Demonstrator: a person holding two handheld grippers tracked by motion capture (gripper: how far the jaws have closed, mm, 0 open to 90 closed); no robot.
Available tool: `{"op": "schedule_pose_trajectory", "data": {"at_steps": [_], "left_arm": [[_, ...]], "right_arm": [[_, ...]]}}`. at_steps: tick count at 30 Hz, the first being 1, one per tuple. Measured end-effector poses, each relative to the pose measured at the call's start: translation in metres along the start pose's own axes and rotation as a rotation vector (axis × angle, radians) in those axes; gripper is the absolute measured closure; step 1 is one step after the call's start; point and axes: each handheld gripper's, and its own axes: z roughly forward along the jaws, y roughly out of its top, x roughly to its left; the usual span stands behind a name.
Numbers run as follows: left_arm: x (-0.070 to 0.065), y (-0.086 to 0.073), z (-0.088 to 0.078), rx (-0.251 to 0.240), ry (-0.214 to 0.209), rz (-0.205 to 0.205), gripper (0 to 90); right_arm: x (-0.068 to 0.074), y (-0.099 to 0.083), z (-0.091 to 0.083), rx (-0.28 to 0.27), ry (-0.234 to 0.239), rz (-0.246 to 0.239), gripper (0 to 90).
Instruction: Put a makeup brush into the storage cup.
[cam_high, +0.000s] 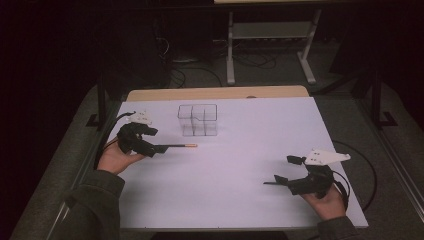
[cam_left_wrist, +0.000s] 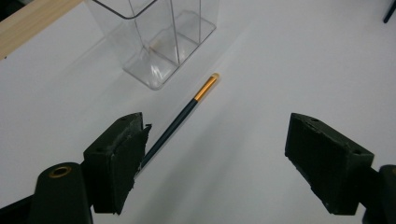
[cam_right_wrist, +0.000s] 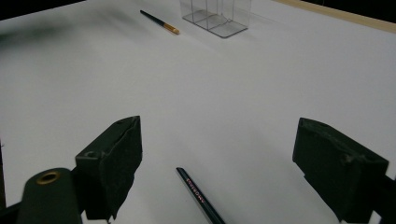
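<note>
In the high view, the left tongs (cam_high: 159, 148) sit at the left of the frame, low over the white surface (cam_high: 240, 200), with a dark paintbrush (cam_high: 181, 146) running out from their tip toward the middle. Its gold ferrule end points right, just below the clear plastic organizer (cam_high: 198, 119), which stands upright in the upper middle of the frame and is split into compartments.

The left gripper view shows these tongs (cam_left_wrist: 219, 154) spread wide. The paintbrush (cam_left_wrist: 180, 119) lies flat on the surface, its dark handle passing right beside the left jaw, while the right jaw is well apart from it. The organizer (cam_left_wrist: 154, 37) stands near the bristle end, at the top of the frame.

The right tongs (cam_high: 272, 180) are at the lower right of the high view, also gaping open. In the right gripper view, a dark pencil (cam_right_wrist: 201, 198) lies between the jaws, touching neither, at the bottom centre of the frame.
</note>
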Motion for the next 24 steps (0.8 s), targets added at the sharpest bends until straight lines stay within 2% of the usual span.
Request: {"op": "schedule_pose_trajectory", "data": {"at_steps": [1,2,3,6,7,12,24], "left_arm": [[0.002,0.001,0.001,0.002,0.002,0.014,19.5],[0.001,0.002,0.001,0.004,-0.001,0.004,19.6],[0.002,0.004,0.002,0.003,0.0,0.017,19.7],[0.003,0.008,0.006,0.01,-0.003,0.014,19.8],[0.004,0.009,0.007,0.013,-0.002,0.025,19.8],[0.011,0.013,0.012,0.003,-0.007,0.004,20.8],[0.025,0.012,0.041,0.045,-0.015,-0.022,22.9]], "right_arm": [[0.0,0.0,0.0,0.0,0.0,0.0,15.1],[0.0,0.0,0.0,0.001,0.001,-0.001,15.1],[0.0,0.0,0.0,0.001,0.001,-0.002,15.1],[0.0,0.0,0.001,0.004,0.003,-0.005,15.1],[0.0,0.0,0.002,0.005,0.003,-0.005,15.0],[-0.001,0.0,0.002,0.011,0.004,-0.003,15.1],[-0.001,-0.001,0.004,0.024,0.007,-0.007,15.1]]}}
